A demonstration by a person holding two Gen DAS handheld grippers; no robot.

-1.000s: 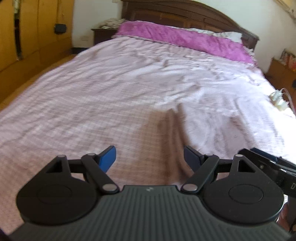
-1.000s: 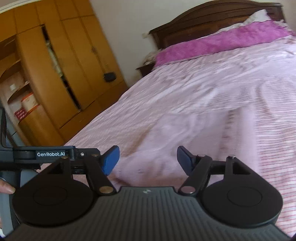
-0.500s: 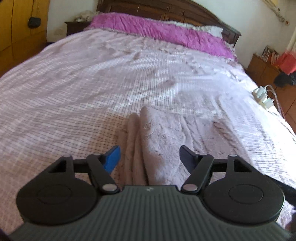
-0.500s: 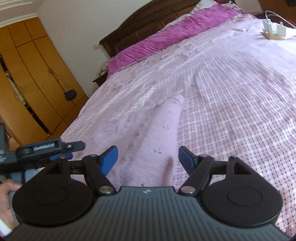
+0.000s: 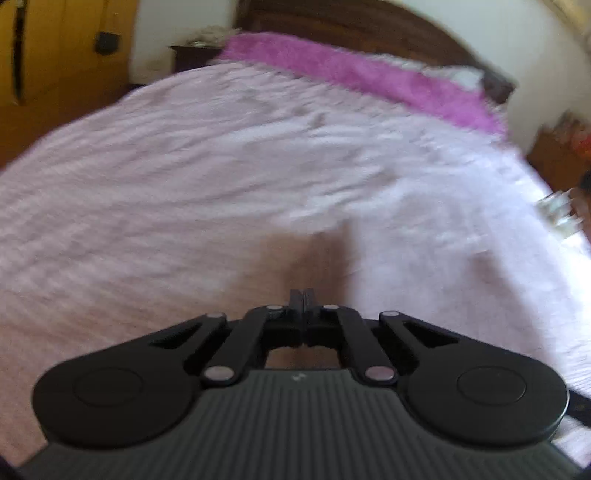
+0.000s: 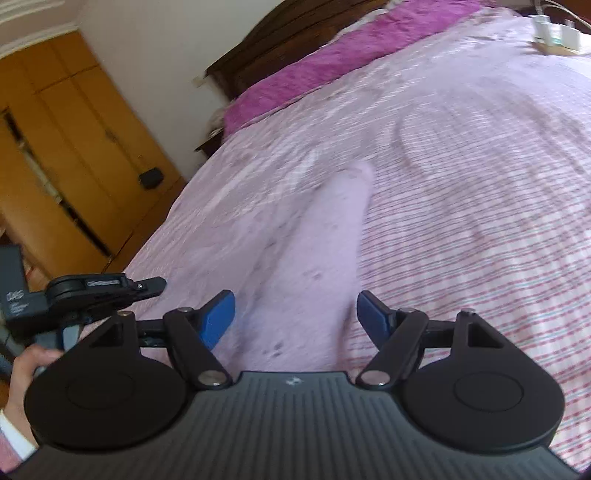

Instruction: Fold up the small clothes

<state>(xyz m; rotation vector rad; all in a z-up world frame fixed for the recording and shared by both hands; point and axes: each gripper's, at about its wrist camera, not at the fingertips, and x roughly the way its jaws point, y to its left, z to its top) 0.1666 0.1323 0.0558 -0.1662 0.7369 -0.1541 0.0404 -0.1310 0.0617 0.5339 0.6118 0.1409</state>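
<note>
**Left tongs closed at the near end of the pink garment, right tongs wide open over it**

A small pale pink garment [image 6: 325, 258] lies on the bed [image 6: 461, 155], stretched lengthwise from the near edge toward the purple pillow [image 6: 314, 70] at the headboard [image 6: 258, 48]. The bed wears a pink checked sheet.

The left tongs [image 5: 303, 297] have just been closing and now stand with their fingers pressed together, low over the garment's near end. That view is blurred, so whether a pinch of cloth sits between them cannot be told; the brownish shaded fold of the garment [image 5: 314, 258] lies directly ahead of the tips.

The right tongs [image 6: 295, 314] stand wide apart, blue pads on either side of the garment, which runs between them without either pad touching it. In the same view the left tool shows at the left edge, gripped by a hand [image 6: 26, 373], beside the bed's edge. A wooden wardrobe [image 6: 66, 155] stands past the bed's left side, and a white charger [image 6: 554, 33] rests on the bed's far right side, level with the pillow.
</note>
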